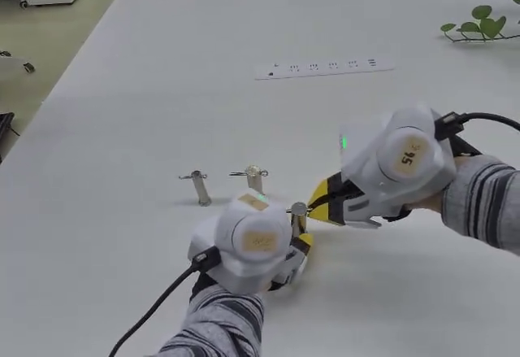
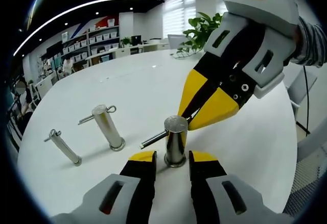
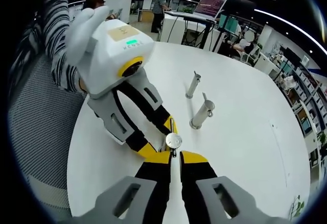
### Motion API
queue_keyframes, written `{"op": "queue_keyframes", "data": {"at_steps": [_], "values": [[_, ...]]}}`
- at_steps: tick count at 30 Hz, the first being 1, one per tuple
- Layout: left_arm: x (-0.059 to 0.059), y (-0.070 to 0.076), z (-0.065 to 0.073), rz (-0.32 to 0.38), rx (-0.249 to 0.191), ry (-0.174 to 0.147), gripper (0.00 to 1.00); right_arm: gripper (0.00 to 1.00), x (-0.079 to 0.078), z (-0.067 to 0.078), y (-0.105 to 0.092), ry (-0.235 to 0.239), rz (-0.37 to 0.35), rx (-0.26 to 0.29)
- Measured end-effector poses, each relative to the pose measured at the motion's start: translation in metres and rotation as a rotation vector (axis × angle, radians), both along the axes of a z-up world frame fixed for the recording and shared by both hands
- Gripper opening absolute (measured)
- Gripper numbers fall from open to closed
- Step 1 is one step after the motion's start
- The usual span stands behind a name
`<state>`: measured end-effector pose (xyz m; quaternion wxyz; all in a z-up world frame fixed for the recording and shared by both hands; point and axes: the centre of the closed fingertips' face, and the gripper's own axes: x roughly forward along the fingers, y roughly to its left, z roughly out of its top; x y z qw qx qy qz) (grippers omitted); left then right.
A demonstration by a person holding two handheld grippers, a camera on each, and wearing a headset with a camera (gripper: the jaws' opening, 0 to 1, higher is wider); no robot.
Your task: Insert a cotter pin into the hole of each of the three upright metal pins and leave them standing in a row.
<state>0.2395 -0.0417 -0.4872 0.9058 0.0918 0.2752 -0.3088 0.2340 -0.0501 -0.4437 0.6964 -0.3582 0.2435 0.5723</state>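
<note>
Now: cotter pin entered in the near metal pin

**Right gripper.** The right gripper point(image 2: 187, 118) has its yellow jaws closed together at the top of the near metal pin point(image 2: 175, 140). They are judged to be clamped on the head end of a cotter pin point(image 2: 153, 140), which the jaws themselves cover.

**Cotter pin.** The straight shank comes out of the opposite side of the near metal pin, just below its top. The long axis lies roughly level and crosswise to the pin. It runs from the right gripper through the hole, and the free tip points to the person's left, toward the other two pins. The right gripper is the nearer one to the cotter pin, and any further push would run along this axis. Whether the head is already seated against the pin cannot be told.

**Left gripper.** The left gripper point(image 2: 173, 155) has its jaws apart, one on each side of the lower part of the near metal pin. Thin slivers of tabletop show between jaw and pin, so it cannot be told whether the pads bear on it.

**Near metal pin.** It stands upright on the white workbench point(image 1: 244, 89), long axis vertical, between the two grippers.

**Remaining pins.** The middle metal pin point(image 2: 107, 129) and the far metal pin point(image 2: 64, 146) stand upright beyond it. Each carries a cotter pin across its top. In the head view the near metal pin sits slightly toward the person from their line.
</note>
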Motion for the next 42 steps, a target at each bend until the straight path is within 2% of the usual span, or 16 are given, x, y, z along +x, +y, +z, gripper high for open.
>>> {"op": "queue_keyframes", "data": {"at_steps": [2,4,10,17,26,30,33,36,42], "values": [[-0.002,0.003,-0.001,-0.014,0.016,0.008,0.24,0.05,0.001,0.001,-0.001,0.003,-0.009,0.003],[-0.003,0.006,0.001,-0.018,0.016,0.003,0.27,0.08,0.001,0.003,-0.001,0.020,-0.018,0.019],[-0.009,0.010,0.016,-0.052,-0.037,-0.009,0.38,0.13,-0.003,0.011,0.009,0.103,-0.050,0.093],[-0.016,0.015,0.031,-0.067,-0.066,-0.022,0.47,0.14,-0.006,0.001,0.021,0.163,-0.066,0.094],[-0.023,0.027,0.043,-0.081,-0.083,-0.034,0.58,0.11,-0.005,-0.006,0.027,0.166,-0.054,0.064],[-0.027,0.030,0.049,-0.089,-0.079,-0.050,0.65,0.10,-0.004,-0.011,0.025,0.160,-0.044,0.044],[-0.029,0.034,0.053,-0.087,-0.076,-0.060,0.69,0.09,-0.003,-0.011,0.024,0.173,-0.048,0.046],[-0.028,0.043,0.058,-0.060,-0.065,-0.088,0.70,0.09,-0.002,-0.011,0.023,0.178,-0.039,0.040],[-0.029,0.066,0.062,-0.033,-0.035,-0.102,0.75,0.08,-0.002,-0.010,0.022,0.182,-0.027,0.030]]}}
